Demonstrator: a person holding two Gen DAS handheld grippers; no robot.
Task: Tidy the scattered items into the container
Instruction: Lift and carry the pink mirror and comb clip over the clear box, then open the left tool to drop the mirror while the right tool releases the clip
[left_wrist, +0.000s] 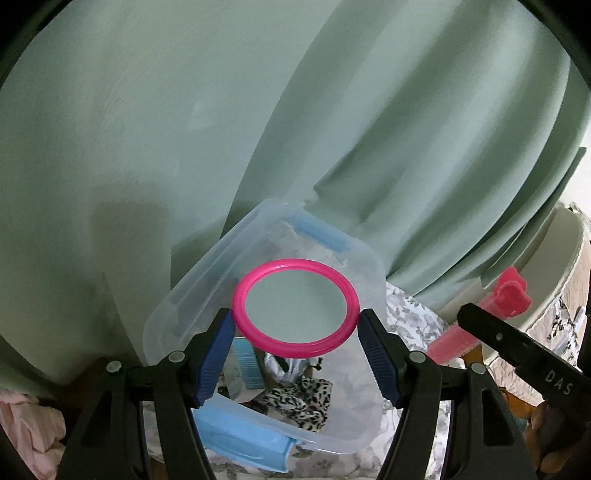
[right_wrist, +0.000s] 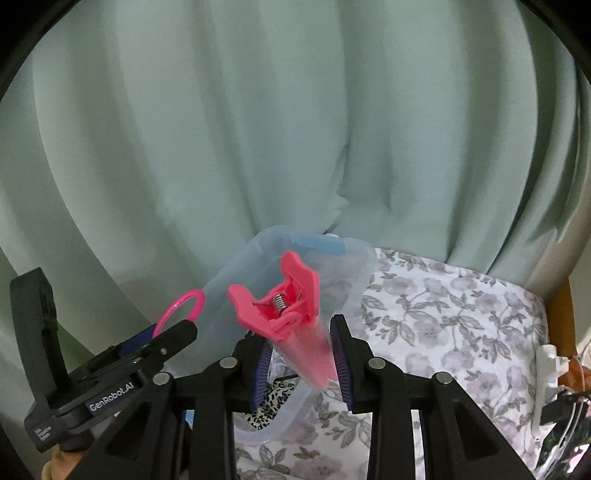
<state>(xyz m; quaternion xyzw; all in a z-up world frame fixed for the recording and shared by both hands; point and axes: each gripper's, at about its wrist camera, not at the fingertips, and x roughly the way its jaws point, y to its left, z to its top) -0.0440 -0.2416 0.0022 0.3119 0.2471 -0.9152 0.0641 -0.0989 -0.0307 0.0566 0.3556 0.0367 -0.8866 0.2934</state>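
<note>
On my left wrist camera, the left gripper (left_wrist: 296, 334) has its blue ribbed pads (left_wrist: 216, 360) pressed against either side of a bright pink plastic ring (left_wrist: 295, 308), holding it up above the clear rectangular plastic container with blue latches (left_wrist: 365, 369). This view looks down into the container: a leopard-print fabric piece (left_wrist: 299, 400) lies at the bottom beside a pale blue flat item (left_wrist: 246, 365) I cannot identify. The right wrist camera shows almost none of that interior, only a scrap of the leopard print through the wall.

What the right view gives me instead is the right gripper (right_wrist: 300, 356) clamped on a pink plastic spring hair clip (right_wrist: 284, 306), its translucent teeth squeezed between the pads and its coil spring and flared handles pointing up and away. The clip hangs over the container's near edge. From the left camera I only see this clip's top and side, far right.

The container sits on a white floral-print bedsheet (right_wrist: 443, 332), with a pale green curtain (right_wrist: 295, 129) behind. The ring is thin, glossy and round, seen nearly edge-on from the right camera.
</note>
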